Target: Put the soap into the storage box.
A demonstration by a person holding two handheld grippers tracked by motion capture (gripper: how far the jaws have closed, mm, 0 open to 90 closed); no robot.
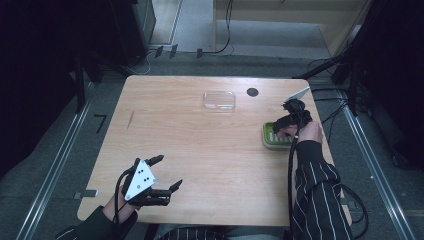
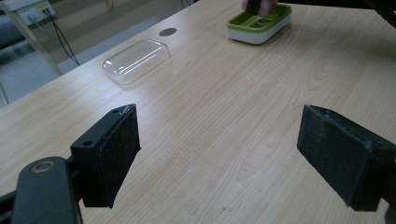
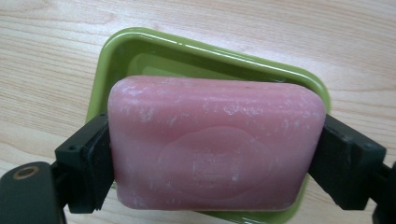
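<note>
**Right gripper clamps pink soap over green dish**

Right gripper (image 3: 215,149) grips a pink soap bar (image 3: 215,144) just above the green soap dish (image 3: 140,51). Left gripper (image 1: 162,172) hovers wide apart, holding nothing. On the wooden table (image 1: 200,150), a clear plastic lid (image 1: 219,99) lies well apart from the dish.

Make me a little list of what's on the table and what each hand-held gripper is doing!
table: light wooden top
soap: pink bar, clamped at both ends, just above the dish
soap dish: green with a white base, near the table's right edge
lid: clear plastic, lying on the table apart from the dish
right hand-held gripper: shut on the soap over the dish
left hand-held gripper: open, holding nothing, near the front-left of the table
</note>
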